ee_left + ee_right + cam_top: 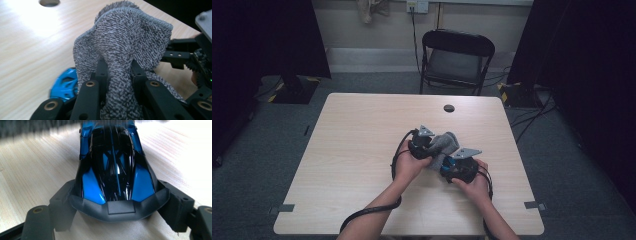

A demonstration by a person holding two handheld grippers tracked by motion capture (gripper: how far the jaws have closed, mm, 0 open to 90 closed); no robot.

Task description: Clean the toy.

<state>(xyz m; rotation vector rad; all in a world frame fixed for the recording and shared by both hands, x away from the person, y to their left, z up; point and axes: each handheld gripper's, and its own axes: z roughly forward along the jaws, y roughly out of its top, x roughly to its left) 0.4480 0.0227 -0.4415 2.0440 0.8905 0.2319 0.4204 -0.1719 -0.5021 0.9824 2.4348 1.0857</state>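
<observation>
Mid-wipe: glossy blue-and-black toy car is clamped by right gripper, grey terry cloth pinched in left gripper, toward table's right edge.

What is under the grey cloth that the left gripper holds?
Under the grey cloth, a blue wheel of the toy car shows at its lower left edge. The rest beneath is covered.

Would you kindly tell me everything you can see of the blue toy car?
The car is a glossy blue and black toy with a low, sleek body, a dark canopy and a matt grey bumper, plastic by the look of it. It sits level just above the table, and the right gripper clamps its bumper end from both sides. In the left gripper view a blue spoked wheel shows beside the grey cloth, which the left gripper pinches.
</observation>
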